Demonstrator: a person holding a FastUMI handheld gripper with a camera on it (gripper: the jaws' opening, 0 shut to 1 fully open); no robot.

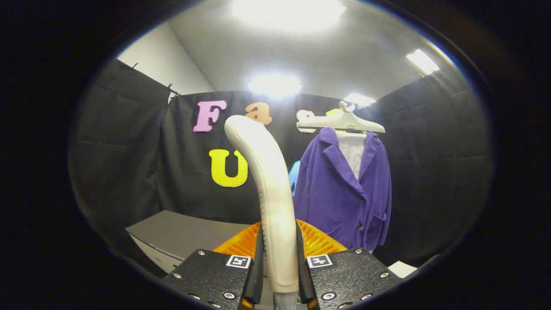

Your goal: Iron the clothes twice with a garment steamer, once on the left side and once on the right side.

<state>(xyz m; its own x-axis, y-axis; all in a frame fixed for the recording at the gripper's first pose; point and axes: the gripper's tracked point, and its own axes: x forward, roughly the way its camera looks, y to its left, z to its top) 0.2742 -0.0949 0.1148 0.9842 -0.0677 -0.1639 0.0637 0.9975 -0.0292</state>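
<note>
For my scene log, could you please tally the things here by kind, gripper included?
Steamers: 1, the steamer, clamped between the fingers of the gripper.
Garments: 1, the purple jacket, hanging beyond the fingers.
Hangers: 1, the hanger holding the jacket.
Tables: 1, the table.
Grippers: 1.
Total: 5.

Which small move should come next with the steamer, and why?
Probably carry the steamer forward toward the purple jacket. The tool is already shut on its handle, while the jacket hangs on its hanger well beyond the fingers, not yet touched.
</note>
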